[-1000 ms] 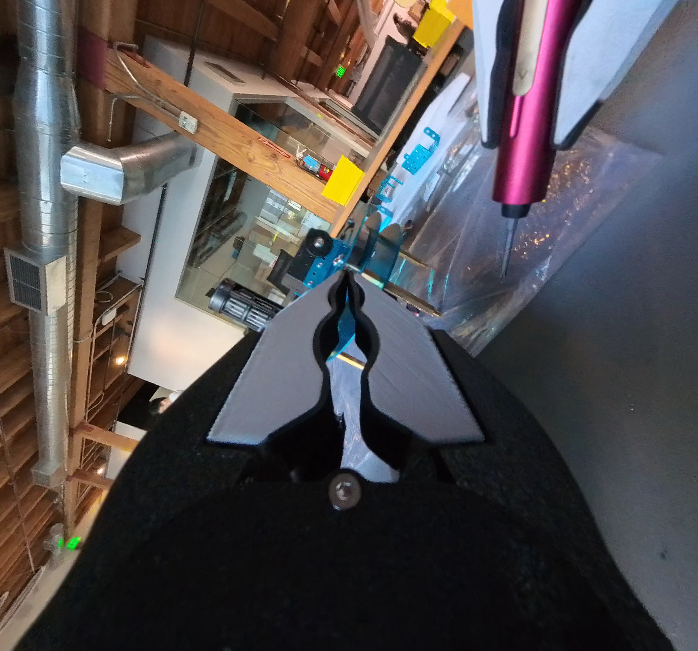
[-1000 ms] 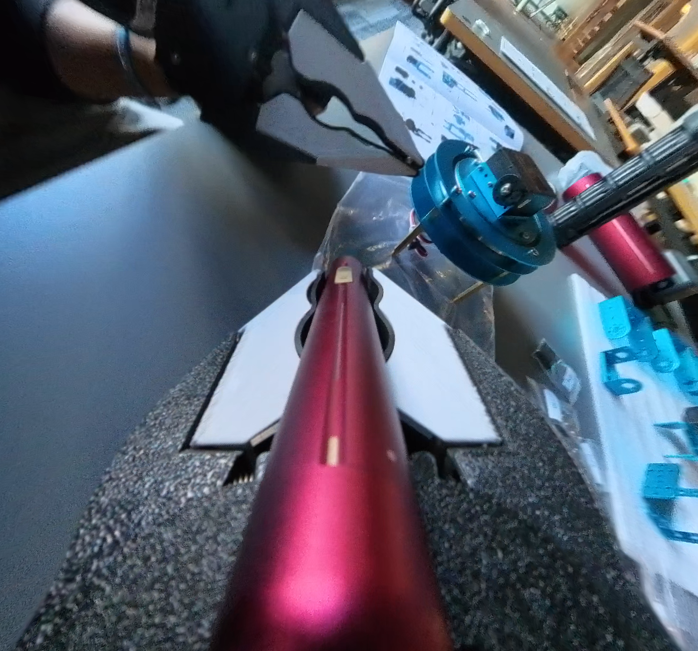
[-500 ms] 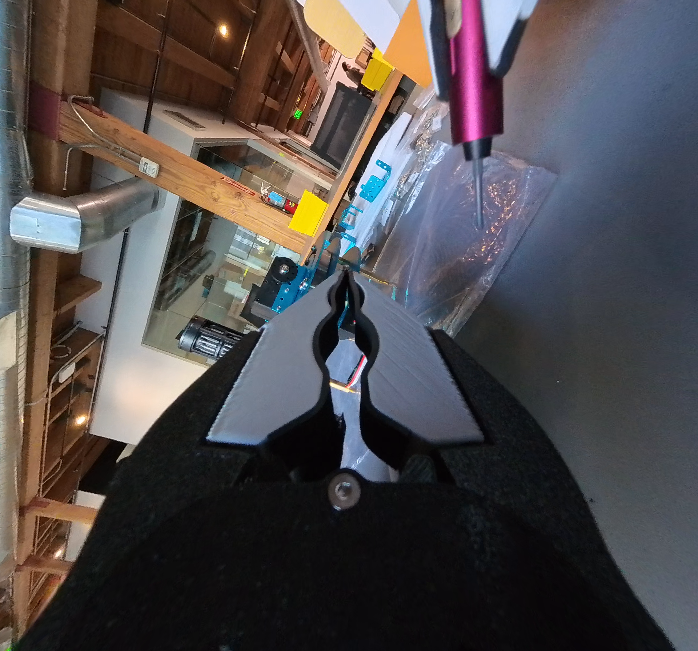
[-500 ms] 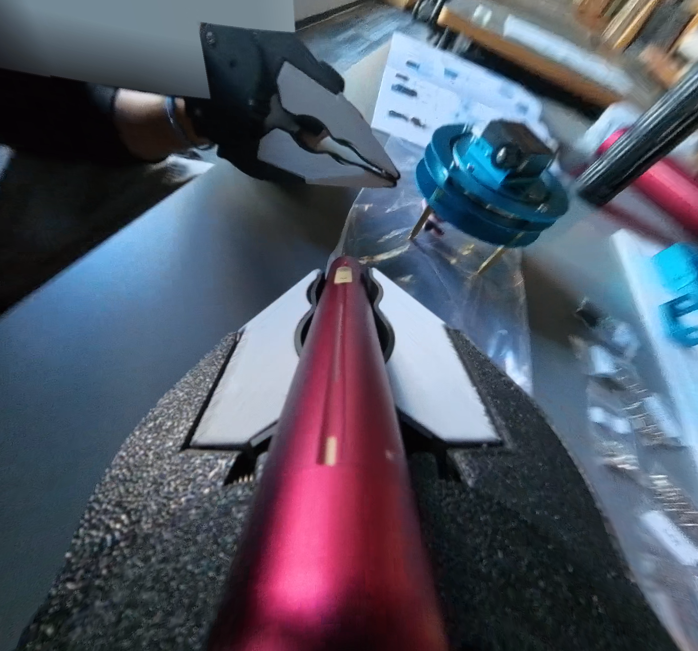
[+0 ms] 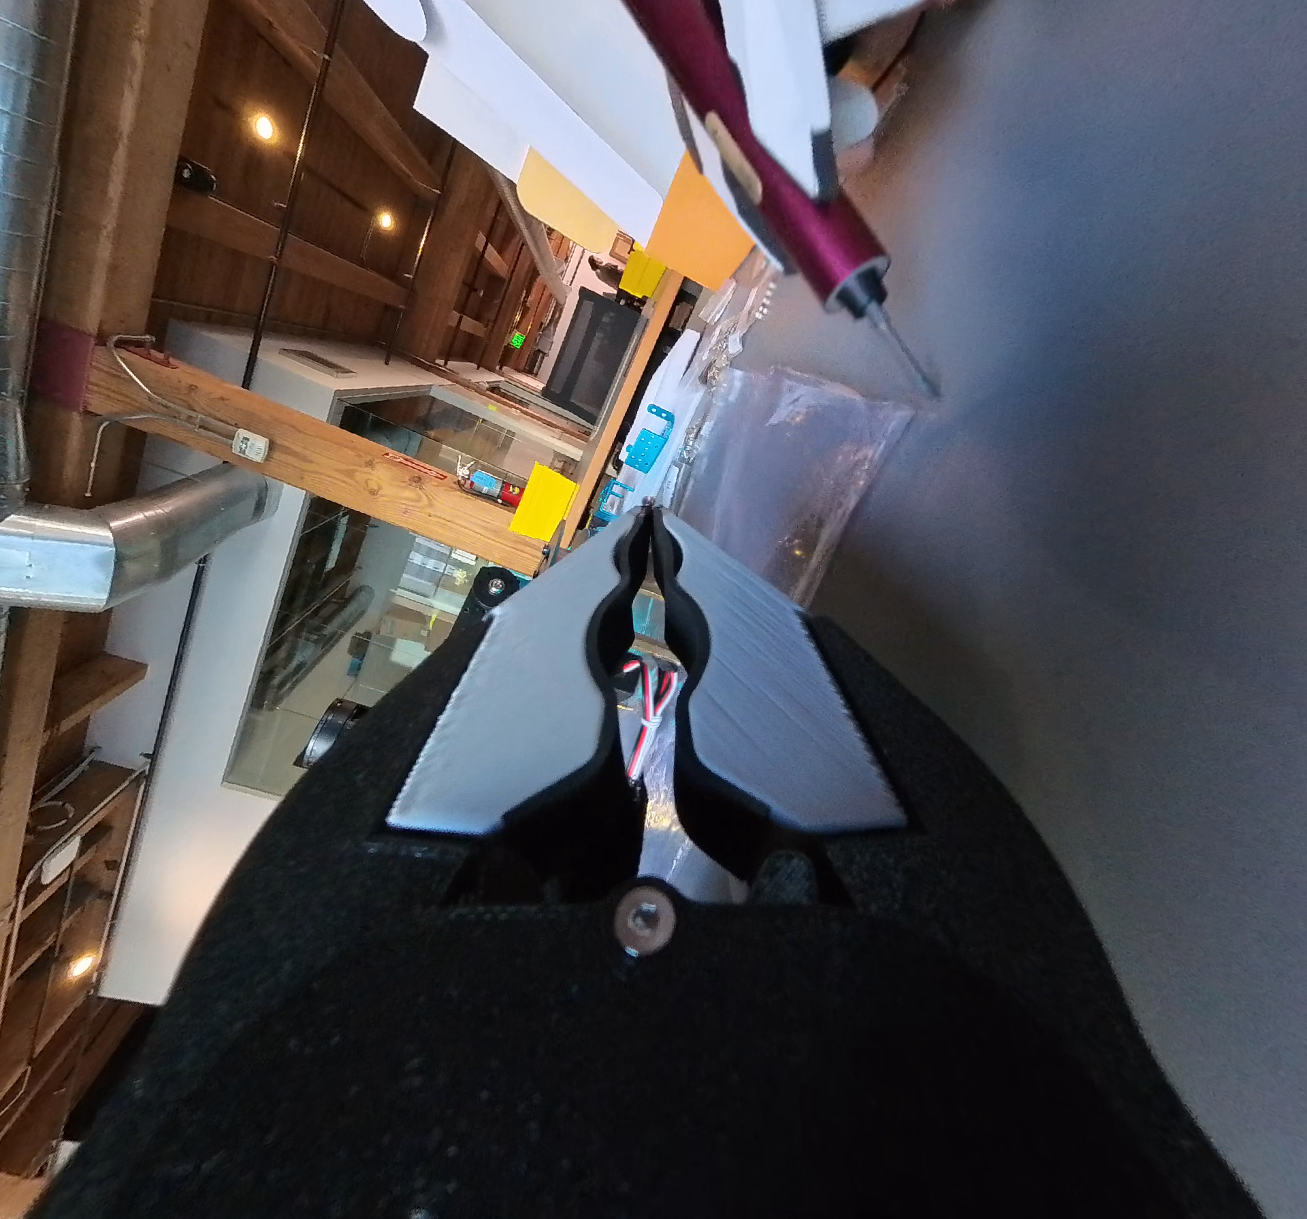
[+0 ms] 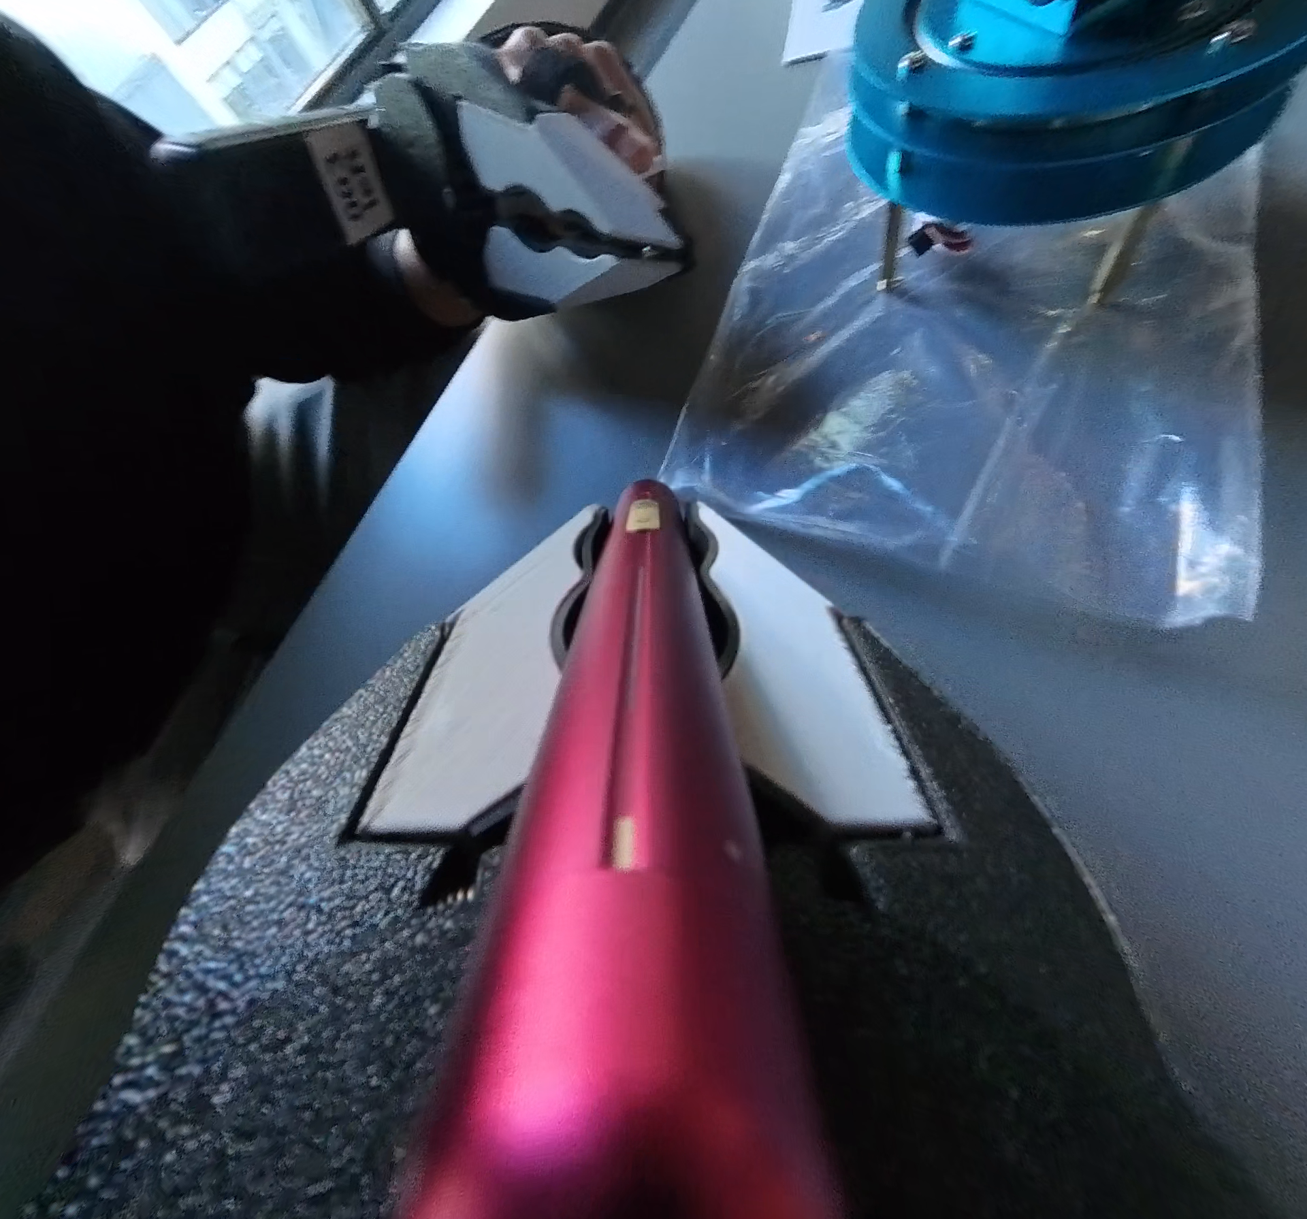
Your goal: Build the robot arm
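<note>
Timber beams and a silver air duct (image 5: 120, 548) fill the room behind a dark grey bench (image 6: 537, 407), which carries most of what shows. On the bench lies a clear plastic bag (image 6: 1025, 421), crinkled and flat, with small dark bits inside that are too blurred to name. Over the bag's far end stands a blue round metal assembly (image 6: 1047, 89) on thin brass legs, its top cut off by the edge of the right wrist view. The right gripper (image 6: 640, 527) has its fingers clenched around a magenta electric screwdriver (image 6: 636, 796), whose barrel runs forward between the fingers and out past their tips; in the left wrist view the screwdriver's thin bit (image 5: 909, 358) points down at the bench, its tip at or just above the surface beside the near edge of the bag. The left gripper (image 6: 665, 251), held in a person's gloved hand (image 6: 566, 75), sits to the left of the bag and apart from it, fingers (image 5: 530, 690) pressed together at the tips with nothing visible between them. Red, white and black wires (image 5: 647, 697) show through the gap behind those tips.
</note>
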